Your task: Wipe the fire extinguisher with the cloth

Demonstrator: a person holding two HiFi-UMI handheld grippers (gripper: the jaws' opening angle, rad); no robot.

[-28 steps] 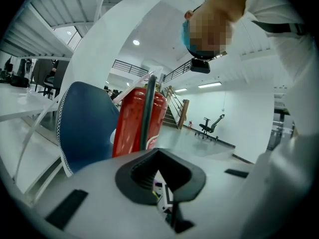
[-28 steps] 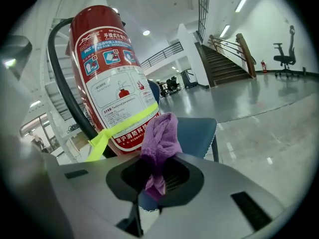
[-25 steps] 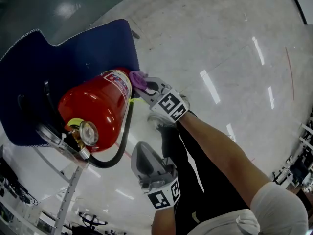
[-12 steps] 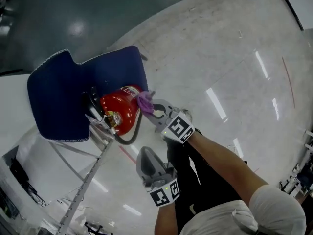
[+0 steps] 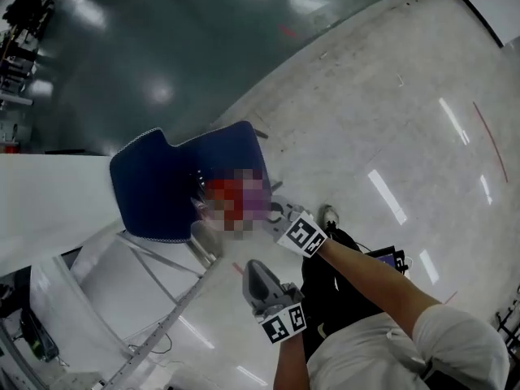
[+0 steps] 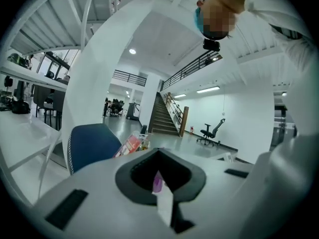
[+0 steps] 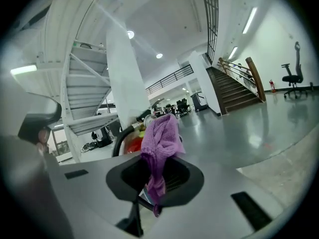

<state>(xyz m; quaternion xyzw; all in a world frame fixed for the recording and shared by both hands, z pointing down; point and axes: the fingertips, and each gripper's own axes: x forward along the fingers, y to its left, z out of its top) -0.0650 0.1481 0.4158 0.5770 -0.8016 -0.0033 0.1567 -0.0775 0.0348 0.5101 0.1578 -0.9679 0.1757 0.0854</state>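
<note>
Right gripper (image 7: 155, 180): its jaws are being closed on the cloth (image 7: 159, 136), which is being pinched at its lower end while the rest is bunching up above the tips.
Cloth: purple and knitted; it is being held up just in front of the fire extinguisher (image 7: 128, 146); whether contact is being made cannot be told.
Fire extinguisher: a red body with a black hose (image 7: 118, 142) curving up its side is being shown in the right gripper view; in the head view it is being hidden by a mosaic patch, lying on the blue seat (image 5: 162, 185).
Left gripper (image 5: 258, 273): its jaws are being held together with nothing clamped between them; a thin purple sliver is being seen past their tips in the left gripper view. It is being held below the right gripper, apart from the extinguisher.
Blue seat: edged in white stitching, it is being carried on a white frame (image 5: 162, 258) beside a white tabletop (image 5: 49, 197).
Floor (image 5: 390, 120): pale and glossy, with ceiling lights being reflected.
</note>
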